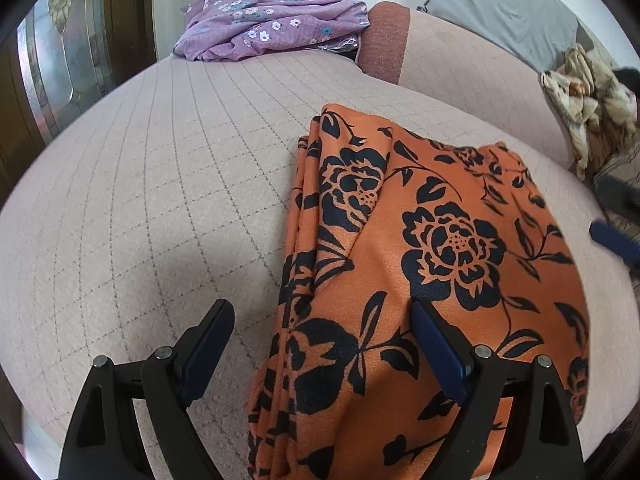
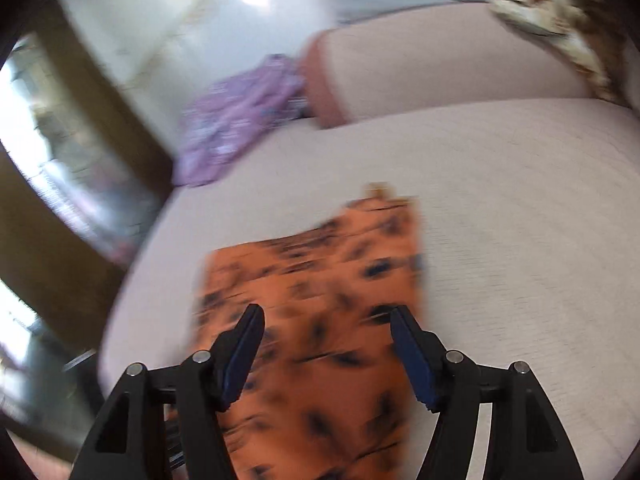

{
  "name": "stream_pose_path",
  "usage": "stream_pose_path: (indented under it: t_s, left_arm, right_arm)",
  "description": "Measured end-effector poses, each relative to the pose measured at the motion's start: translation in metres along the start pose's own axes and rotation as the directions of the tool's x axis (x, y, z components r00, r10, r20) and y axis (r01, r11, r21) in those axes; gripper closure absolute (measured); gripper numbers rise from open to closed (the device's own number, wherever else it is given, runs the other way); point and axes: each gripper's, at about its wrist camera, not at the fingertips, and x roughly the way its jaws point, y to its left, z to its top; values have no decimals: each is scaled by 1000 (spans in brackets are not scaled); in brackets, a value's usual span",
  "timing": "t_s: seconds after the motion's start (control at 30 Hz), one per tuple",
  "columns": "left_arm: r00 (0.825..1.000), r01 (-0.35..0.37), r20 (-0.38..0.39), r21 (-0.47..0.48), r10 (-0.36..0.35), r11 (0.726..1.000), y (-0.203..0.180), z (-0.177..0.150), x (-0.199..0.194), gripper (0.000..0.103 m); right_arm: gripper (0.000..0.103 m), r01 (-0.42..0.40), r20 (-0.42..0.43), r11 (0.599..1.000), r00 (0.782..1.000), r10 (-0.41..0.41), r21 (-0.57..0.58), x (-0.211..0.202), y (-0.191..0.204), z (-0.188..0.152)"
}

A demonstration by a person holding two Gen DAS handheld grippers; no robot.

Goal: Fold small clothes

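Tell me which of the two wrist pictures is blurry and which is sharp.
Right wrist view: heavily motion-smeared, the orange floral cloth streaked and the purple garment a blur, with window glare at the left edge. Left wrist view: sharp, flower print and bedspread grid crisp, only fisheye bending at the edges.

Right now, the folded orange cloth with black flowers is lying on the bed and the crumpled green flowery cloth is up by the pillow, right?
Not quite: the crumpled flowery cloth is purple, as the left wrist view shows. The folded orange cloth with black flowers does lie on the bed.
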Motion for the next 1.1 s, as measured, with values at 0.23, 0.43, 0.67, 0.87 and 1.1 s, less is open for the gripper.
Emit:
stream_pose_path:
  t_s: [0.23,0.43,0.67,0.87,1.1]
  left_arm:
    - [955,289,122,-152,-272,945,47,4,-60,14]
    - [915,306,-153,-341,-374,889,76,-15,-6,75]
    - [933,316,-79,-292,-352,903,75,18,-29,36]
    - [935,313,-107,-202,-339,928,70,82,28,55]
    - [945,248,-156,-228,-287,942,67,81,53,70]
  right_arm:
    - [28,-90,-173,995,981,94,29,41,-5,-40]
    - [24,-107,-181,994,978,108,18,43,-1,-39]
    - [24,-130,-162,991,978,131,17,46,-2,-42]
    - [24,-153,-154,988,976,156,32,40,-7,-44]
    - [24,-184,-154,982,970,189,43,39,-12,-44]
